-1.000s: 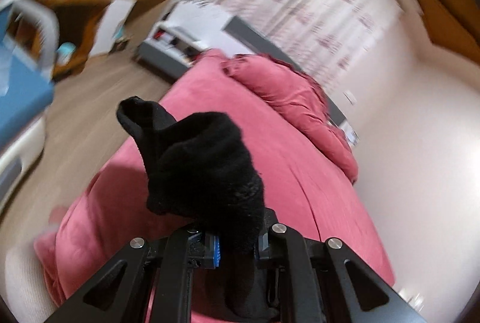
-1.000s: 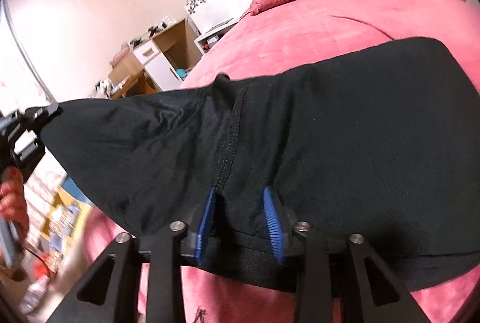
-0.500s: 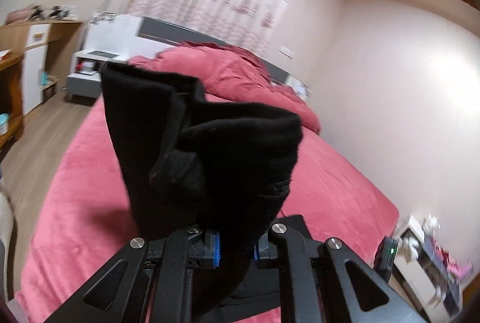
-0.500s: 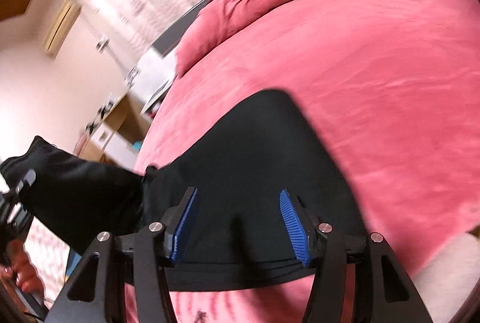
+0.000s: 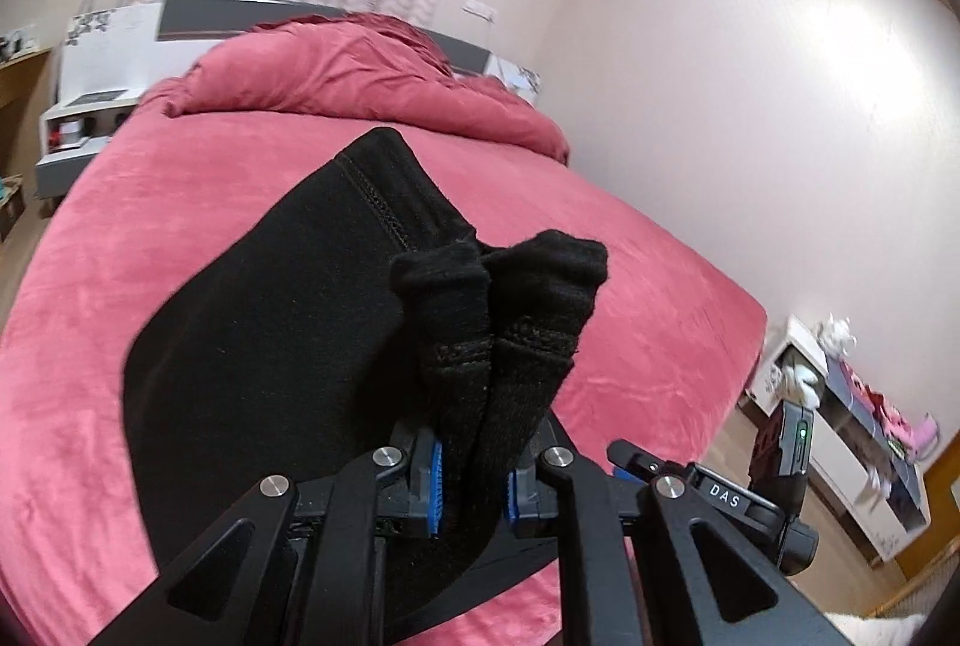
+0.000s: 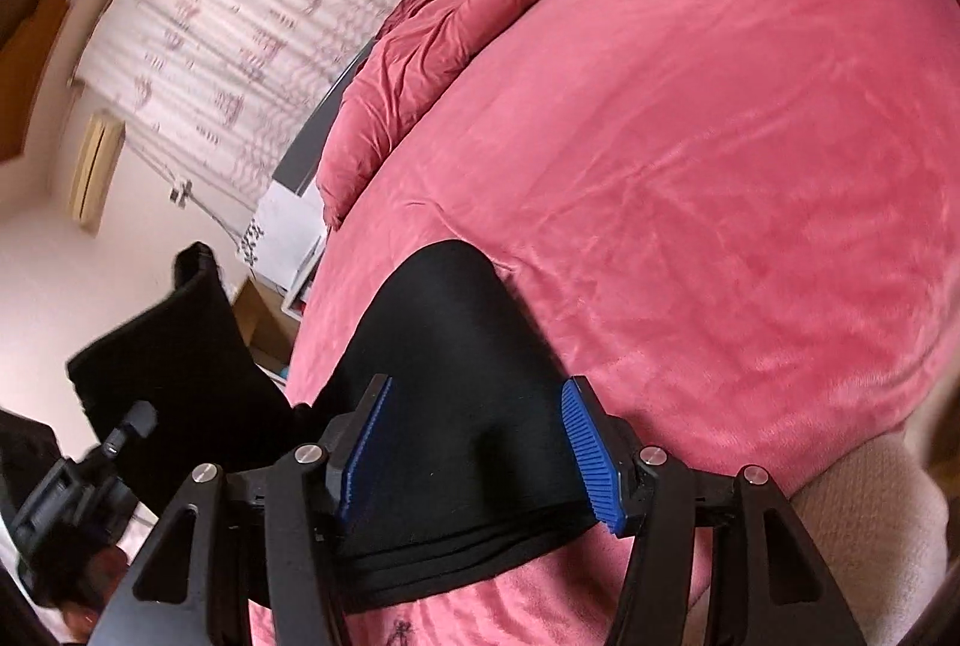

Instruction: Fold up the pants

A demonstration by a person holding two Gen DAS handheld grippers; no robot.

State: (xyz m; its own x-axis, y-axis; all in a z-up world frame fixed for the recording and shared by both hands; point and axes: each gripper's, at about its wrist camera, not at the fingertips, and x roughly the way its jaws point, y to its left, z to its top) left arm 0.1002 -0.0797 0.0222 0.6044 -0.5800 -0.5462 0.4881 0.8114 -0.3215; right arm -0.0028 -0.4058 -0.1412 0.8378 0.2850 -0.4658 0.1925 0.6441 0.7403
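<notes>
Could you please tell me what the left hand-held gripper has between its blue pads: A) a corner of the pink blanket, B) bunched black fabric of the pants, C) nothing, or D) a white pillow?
B: the left hand-held gripper is clamped on bunched black fabric of the pants.

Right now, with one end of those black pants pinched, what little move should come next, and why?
Probably carry the left gripper, shut on the bunched end of the black pants, across and lay it down on the part resting on the pink bed. The right gripper stands open over it, jaws apart.

Pants' [image 5: 264, 376] near edge behind the left hand-held gripper [image 5: 471, 484]; curtain [image 6: 240, 27] pattern blurred, perhaps floral.
</notes>
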